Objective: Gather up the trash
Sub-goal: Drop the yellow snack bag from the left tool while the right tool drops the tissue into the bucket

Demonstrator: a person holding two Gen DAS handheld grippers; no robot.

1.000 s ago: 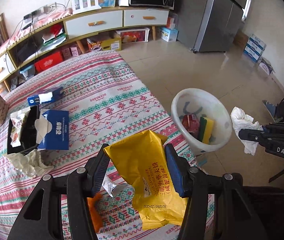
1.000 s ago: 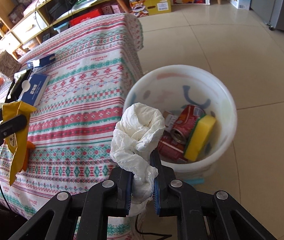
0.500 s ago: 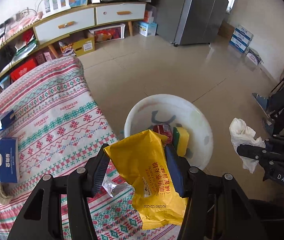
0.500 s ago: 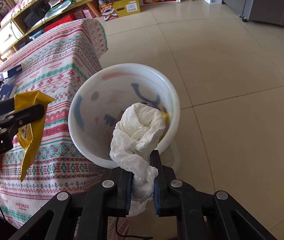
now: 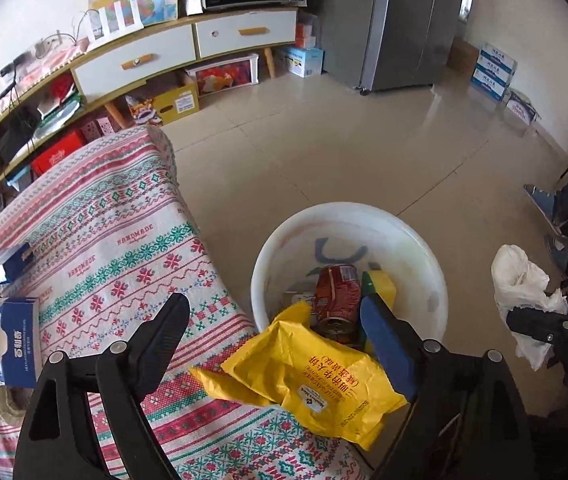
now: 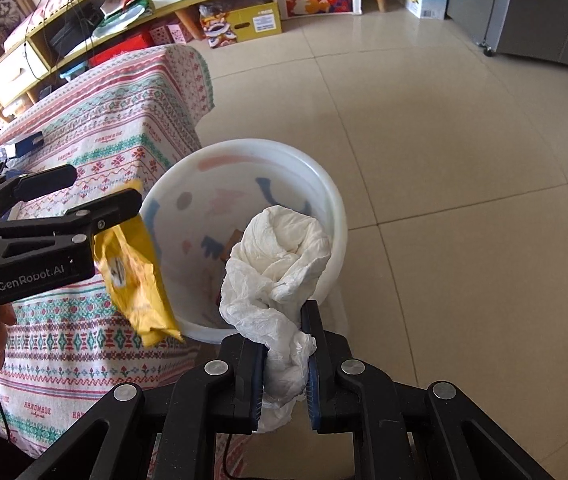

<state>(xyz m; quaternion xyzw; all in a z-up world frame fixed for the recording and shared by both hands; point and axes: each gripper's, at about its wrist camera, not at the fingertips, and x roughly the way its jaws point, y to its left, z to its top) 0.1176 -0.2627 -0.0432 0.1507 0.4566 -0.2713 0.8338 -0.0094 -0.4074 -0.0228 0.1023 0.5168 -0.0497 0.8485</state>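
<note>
A white plastic bin [image 5: 348,216] stands on the floor beside the table; it also shows in the right wrist view [image 6: 336,216]. Inside lie a red can [image 5: 336,292] and a yellow sponge [image 5: 384,286]. My left gripper [image 5: 272,316] is open at the bin's near rim. The yellow snack wrapper [image 5: 312,380] hangs loose from its right finger; it shows in the right wrist view [image 6: 136,280] beside the bin. My right gripper [image 6: 284,344] is shut on a crumpled white plastic bag [image 6: 280,256] just in front of the bin.
The table with a patterned cloth [image 5: 104,248] lies left of the bin, with a blue tissue box [image 5: 18,340] and a small blue carton [image 5: 4,270] on it. A TV cabinet [image 5: 164,52], fridge [image 5: 404,20] and floor boxes [image 5: 492,70] stand behind.
My left gripper has opened and the yellow wrapper has slipped down and tipped over. Both grippers have moved closer to the bin. The right gripper still holds the white bag.
</note>
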